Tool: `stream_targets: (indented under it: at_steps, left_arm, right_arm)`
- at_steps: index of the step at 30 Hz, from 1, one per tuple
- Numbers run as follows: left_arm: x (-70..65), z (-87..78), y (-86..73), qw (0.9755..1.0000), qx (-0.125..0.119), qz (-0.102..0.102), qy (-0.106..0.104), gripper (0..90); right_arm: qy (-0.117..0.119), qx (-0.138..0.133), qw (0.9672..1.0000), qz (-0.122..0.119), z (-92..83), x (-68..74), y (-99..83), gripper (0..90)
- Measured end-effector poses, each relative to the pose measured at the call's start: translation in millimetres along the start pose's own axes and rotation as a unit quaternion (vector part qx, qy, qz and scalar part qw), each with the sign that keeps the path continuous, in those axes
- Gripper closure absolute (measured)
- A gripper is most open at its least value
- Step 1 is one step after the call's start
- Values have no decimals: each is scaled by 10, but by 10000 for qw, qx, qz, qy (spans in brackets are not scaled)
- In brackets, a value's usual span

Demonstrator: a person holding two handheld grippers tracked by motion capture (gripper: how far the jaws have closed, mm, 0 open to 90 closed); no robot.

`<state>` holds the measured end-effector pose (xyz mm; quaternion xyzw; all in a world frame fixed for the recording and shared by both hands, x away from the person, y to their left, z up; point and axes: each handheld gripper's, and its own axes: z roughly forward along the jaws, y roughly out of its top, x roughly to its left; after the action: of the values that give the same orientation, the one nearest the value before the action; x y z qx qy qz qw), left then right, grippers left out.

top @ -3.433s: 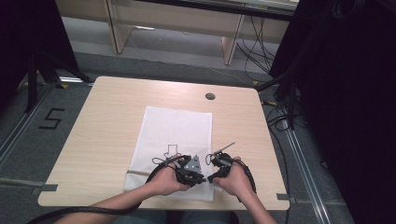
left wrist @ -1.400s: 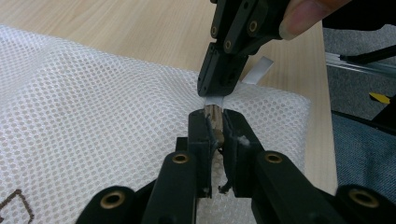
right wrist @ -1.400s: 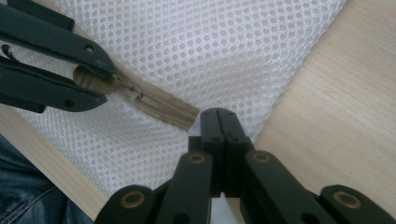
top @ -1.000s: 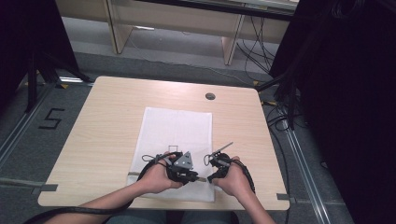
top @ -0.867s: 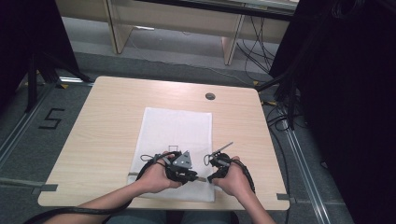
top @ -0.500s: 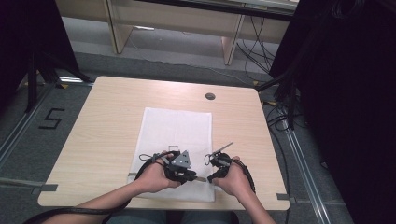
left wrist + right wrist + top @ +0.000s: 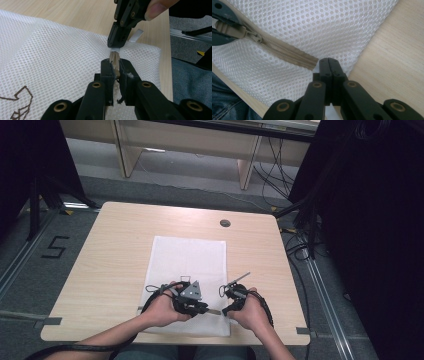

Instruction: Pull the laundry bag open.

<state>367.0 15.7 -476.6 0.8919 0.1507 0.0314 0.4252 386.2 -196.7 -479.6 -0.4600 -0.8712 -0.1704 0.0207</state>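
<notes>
A white mesh bag point(image 7: 187, 260) lies flat on the wooden table point(image 7: 115, 250), with a brown print on it. A beige zipper point(image 7: 287, 53) runs along its near edge. My left gripper point(image 7: 206, 309) is shut on the beige zipper pull point(image 7: 114, 58), which sits clamped between its jaws point(image 7: 115, 66). My right gripper point(image 7: 223, 311) sits just to its right, shut on the mesh bag at the zipper's end point(image 7: 328, 60). In the left gripper view the right gripper point(image 7: 115, 47) pinches the bag edge right behind the pull. The right gripper view shows the pull point(image 7: 230, 28) held by the left gripper's dark jaws.
A round cable hole point(image 7: 225, 223) is set in the table's far side. Grey tape point(image 7: 47, 321) marks the near left edge. Dark curtains and cables point(image 7: 300, 245) stand to the right. The bag's near right corner point(image 7: 152, 51) lies close to the table edge.
Since the earliest frame my left gripper has shifted slightly to the left, away from the right one. Over the last second both hands look still.
</notes>
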Motion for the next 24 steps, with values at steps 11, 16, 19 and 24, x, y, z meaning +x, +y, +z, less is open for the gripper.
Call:
stream_targets:
  at_steps: [11,16,19,24]
  left_arm:
    - [-2,-23,-17,10000,-38,-24,-23,820]
    - [-3,-47,-14,10000,-4,-24,-1,820]
    - [-10,-45,-15,10000,-31,-41,-16,820]
    - [-5,-62,-17,10000,-27,-52,-20,820]
  right_arm:
    - [-23,-4,10000,-4,2,-2,-5,900]
    - [-26,9,10000,-9,2,-1,-4,900]
    - [-30,6,10000,-9,2,0,-5,900]
    - [-25,-5,10000,-2,3,-2,-5,900]
